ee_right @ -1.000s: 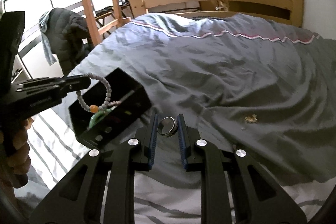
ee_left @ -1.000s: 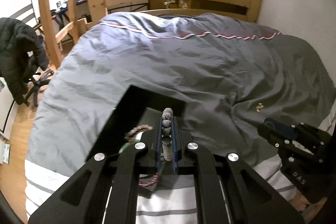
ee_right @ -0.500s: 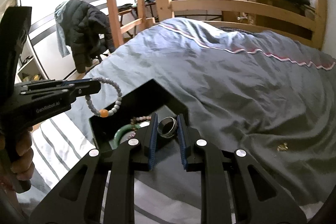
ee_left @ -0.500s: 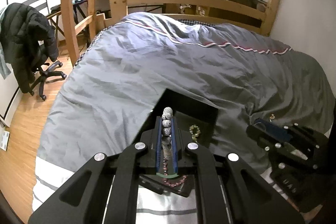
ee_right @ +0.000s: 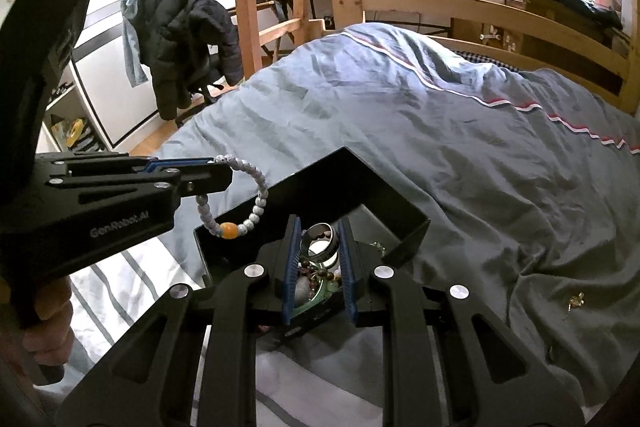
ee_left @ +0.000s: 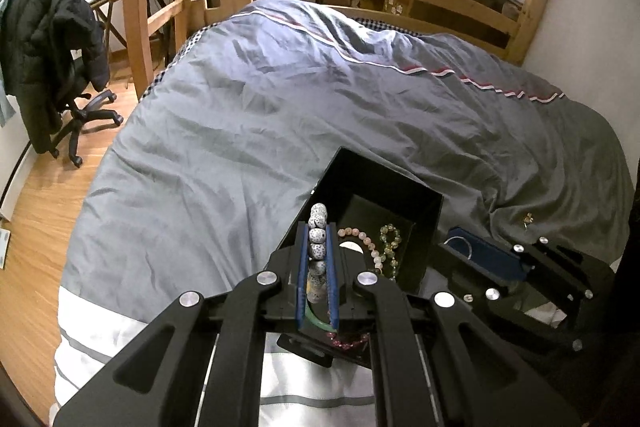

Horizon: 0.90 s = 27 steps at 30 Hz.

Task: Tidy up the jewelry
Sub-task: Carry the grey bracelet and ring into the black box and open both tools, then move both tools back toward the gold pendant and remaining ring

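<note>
Grippers over an open black jewelry box (ee_left: pixel 424 195) on the bed (ee_left: pixel 280 115). Your left gripper (ee_left: pixel 318 227) is closed on a speckled white bead bracelet (ee_left: pixel 318 239); the beads sit in a row between its blue-lined fingers (ee_left: pixel 301 259), and the top bead stands clear of the fingertips. Seen from your right wrist, the same bracelet (ee_right: pixel 256 203) hangs as a loop below the left gripper (ee_right: pixel 216 167), with one orange bead (ee_right: pixel 227 230) at its lowest point, above the box's near-left wall (ee_right: pixel 240 239).

Your right gripper (ee_right: pixel 320 231) is pinched on a silver ring (ee_right: pixel 320 247), held on edge between the fingertips and poised over the inside of the box. From the left wrist view, the right gripper (ee_left: pixel 460 247) appears just to the right of the box; its jaws cannot be judged there.

Inside the box, ahead of your left gripper and slightly right, lie a pink bead bracelet (ee_left: pixel 362 243) and a pale yellow-green bead bracelet (ee_left: pixel 390 239). Beneath the left fingers, a green bangle (ee_left: pixel 316 319) and a dark red bead strand (ee_left: pixel 348 338) show.

Well to the right of both grippers, a small gold piece (ee_right: pixel 574 303) lies on the grey duvet (ee_right: pixel 460 147).
</note>
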Tool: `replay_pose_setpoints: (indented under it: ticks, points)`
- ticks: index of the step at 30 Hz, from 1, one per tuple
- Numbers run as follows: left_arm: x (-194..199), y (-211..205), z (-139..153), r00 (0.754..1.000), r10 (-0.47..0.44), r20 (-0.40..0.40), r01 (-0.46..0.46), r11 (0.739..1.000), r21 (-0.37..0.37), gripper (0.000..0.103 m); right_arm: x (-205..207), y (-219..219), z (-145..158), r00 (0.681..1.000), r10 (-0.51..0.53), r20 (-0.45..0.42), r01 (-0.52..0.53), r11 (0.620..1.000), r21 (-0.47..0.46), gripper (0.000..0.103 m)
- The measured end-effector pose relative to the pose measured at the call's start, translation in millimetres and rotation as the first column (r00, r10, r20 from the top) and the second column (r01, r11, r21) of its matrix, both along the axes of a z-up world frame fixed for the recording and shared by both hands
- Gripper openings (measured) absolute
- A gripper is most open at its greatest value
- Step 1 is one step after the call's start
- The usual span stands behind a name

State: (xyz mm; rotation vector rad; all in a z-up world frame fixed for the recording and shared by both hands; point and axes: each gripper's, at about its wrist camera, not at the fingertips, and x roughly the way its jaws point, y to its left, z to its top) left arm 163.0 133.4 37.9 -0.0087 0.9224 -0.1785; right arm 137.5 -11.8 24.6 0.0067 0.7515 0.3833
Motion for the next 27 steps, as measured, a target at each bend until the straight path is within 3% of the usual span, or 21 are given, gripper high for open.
replay_pose_setpoints:
  ticks: [8,10,11,12,13,14,17,27]
  points:
    - [2.2,-4.1,-5.4,1.000,-0.017,-0.023,0.017,1.000,-0.002,0.008,0.1,3.9,-10.5,0.999,0.015,-0.029,-0.015,1.000,0.005,0.020]
    - [3.2,-4.2,-7.9,0.999,-0.014,-0.029,0.014,1.000,-0.002,0.012,-0.1,7.5,-11.8,0.999,0.039,-0.032,-0.039,0.999,-0.004,0.032]
    - [3.9,-3.6,-9.0,0.999,-0.004,-0.032,0.004,1.000,0.003,0.034,-0.5,6.9,-11.2,0.999,0.034,-0.021,-0.034,0.999,-0.007,0.060]
    - [3.7,-2.6,-9.0,1.000,0.014,-0.022,-0.014,1.000,0.015,0.063,-4.2,3.1,-8.5,1.000,0.021,0.011,-0.021,1.000,0.014,0.080]
    - [2.5,-1.5,-7.0,0.999,0.033,0.002,-0.033,0.999,0.034,0.072,-5.7,-0.8,-6.9,1.000,0.010,0.024,-0.011,0.999,0.038,0.083]
    - [1.7,-0.3,-4.7,0.999,0.042,0.017,-0.043,0.998,0.042,0.075,-5.6,-4.0,-6.2,1.000,0.002,0.021,-0.003,0.998,0.056,0.083]
    - [-0.1,6.3,2.2,0.998,0.049,0.032,-0.049,0.999,-0.007,0.076,-2.0,-18.3,-6.5,0.999,-0.041,0.007,0.041,0.995,0.086,0.083]
    - [-2.1,-2.9,3.0,0.998,0.025,0.052,-0.025,1.000,-0.002,0.082,-5.2,-50.7,-12.4,0.995,-0.102,-0.009,0.102,0.994,0.049,0.083]
